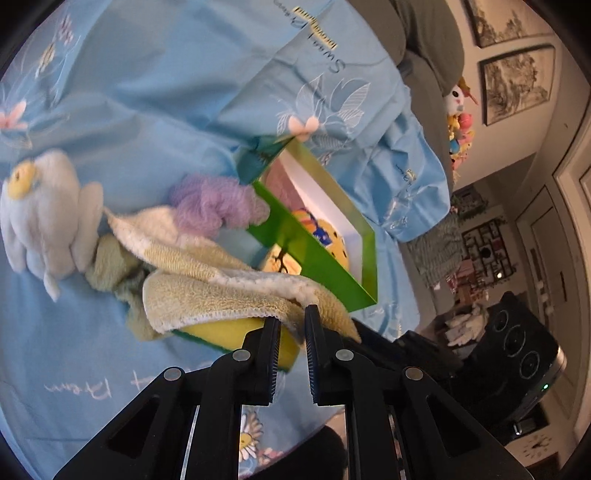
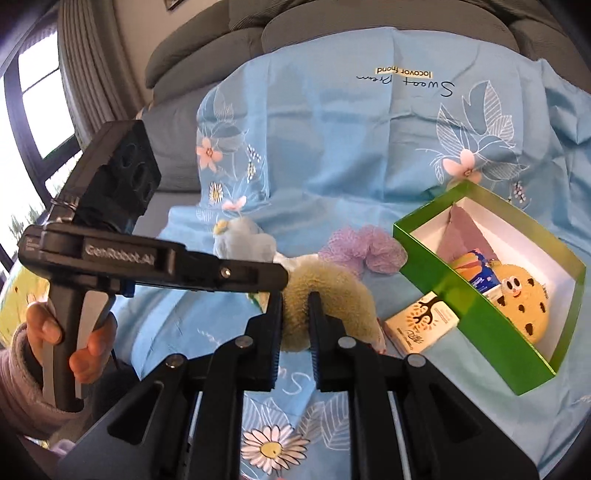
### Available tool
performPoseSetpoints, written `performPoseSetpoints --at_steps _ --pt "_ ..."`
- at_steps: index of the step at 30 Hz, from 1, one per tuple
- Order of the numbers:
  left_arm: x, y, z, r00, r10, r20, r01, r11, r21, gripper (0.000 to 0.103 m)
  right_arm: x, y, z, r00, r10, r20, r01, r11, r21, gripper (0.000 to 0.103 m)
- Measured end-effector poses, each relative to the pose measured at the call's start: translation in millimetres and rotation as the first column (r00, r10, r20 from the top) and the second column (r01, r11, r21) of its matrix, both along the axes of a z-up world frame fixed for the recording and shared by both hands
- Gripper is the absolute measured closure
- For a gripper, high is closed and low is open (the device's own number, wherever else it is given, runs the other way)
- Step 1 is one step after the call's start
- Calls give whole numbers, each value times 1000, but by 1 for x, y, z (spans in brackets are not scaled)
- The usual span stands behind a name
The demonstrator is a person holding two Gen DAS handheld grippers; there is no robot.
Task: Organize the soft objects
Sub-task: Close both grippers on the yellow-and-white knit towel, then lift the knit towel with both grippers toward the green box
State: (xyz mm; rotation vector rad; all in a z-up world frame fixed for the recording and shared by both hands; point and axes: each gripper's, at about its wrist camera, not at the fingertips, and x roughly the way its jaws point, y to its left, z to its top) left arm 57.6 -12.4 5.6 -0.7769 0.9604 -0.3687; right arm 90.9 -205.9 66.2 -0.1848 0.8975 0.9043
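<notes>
A yellow-green and white towel [image 1: 207, 291] hangs lifted off the blue sheet. My left gripper [image 1: 293, 317] is shut on one edge of it. A yellow sponge [image 1: 229, 332] with a green underside shows below that edge. In the right wrist view my right gripper [image 2: 294, 299] is shut on the bunched towel [image 2: 332, 299]. The left gripper [image 2: 282, 277], held by a hand, reaches the same towel from the left. A green box [image 2: 461, 302] at the right holds a cookie plush [image 2: 524, 306] and a purple cloth [image 2: 465, 236].
A purple mesh puff [image 2: 364, 247] and a white plush [image 2: 243, 240] lie on the blue floral sheet [image 2: 332, 147] behind the towel. A small printed carton [image 2: 424, 321] lies against the green box's near wall. Grey sofa cushions [image 2: 369, 22] rise behind.
</notes>
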Motion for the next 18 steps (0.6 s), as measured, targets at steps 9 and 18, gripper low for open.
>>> performPoseSetpoints --at_steps 9,18 --pt "0 -5 20 999 -16 52 13 998 58 91 -6 -4 6 999 1 47 -1 1000 0 91" --pt "8 14 52 994 27 109 -30 999 31 91 -6 25 44 985 52 164 -60 997 42 95"
